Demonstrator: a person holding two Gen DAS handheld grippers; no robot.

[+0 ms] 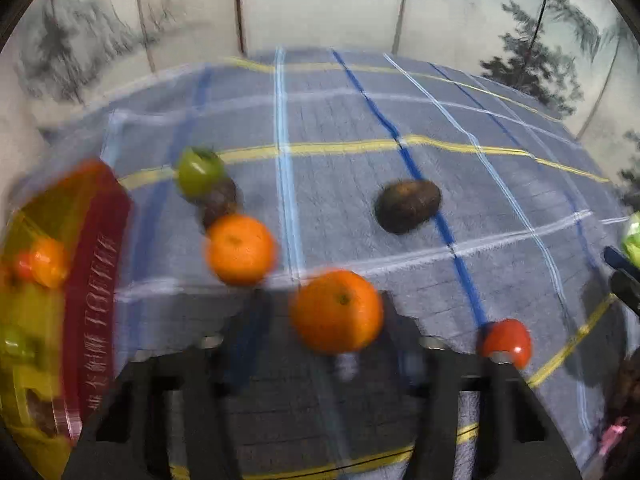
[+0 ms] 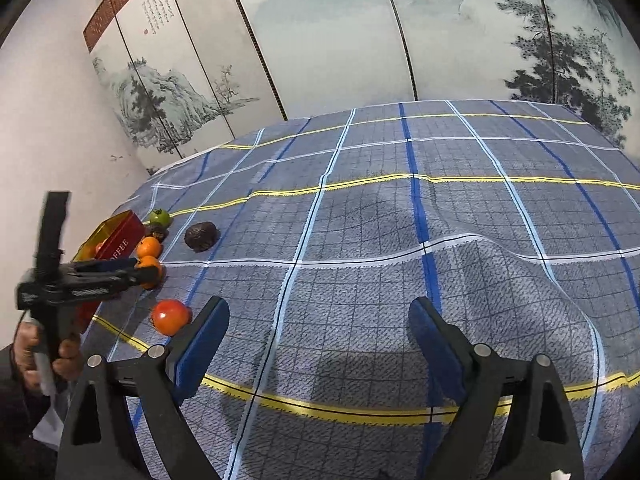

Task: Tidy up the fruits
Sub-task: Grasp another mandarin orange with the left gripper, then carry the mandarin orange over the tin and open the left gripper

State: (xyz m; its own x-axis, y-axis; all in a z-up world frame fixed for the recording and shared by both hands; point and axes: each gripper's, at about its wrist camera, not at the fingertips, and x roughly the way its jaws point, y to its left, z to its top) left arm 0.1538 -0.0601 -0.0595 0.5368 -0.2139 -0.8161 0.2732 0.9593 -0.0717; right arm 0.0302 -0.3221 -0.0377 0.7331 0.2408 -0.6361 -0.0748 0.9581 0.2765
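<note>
Meanwhile, left tongs [image 2: 154,272] grip an orange [image 1: 337,311] beside the red tin [image 2: 120,240]; right tongs [image 2: 318,344] gape empty; haste risks dropping it.

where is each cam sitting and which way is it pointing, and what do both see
Left wrist: sits on the left tongs, low over the checked cloth, facing the folding screen; its own fingers flank an orange, grip unclear through blur. The red tin is at left.
Right wrist: sits on the right tongs, open and empty, facing the screen across the cloth; the person's hand holds the left tongs at far left.
Shared: the orange, red fruit, dark fruit, tin, cloth.
</note>
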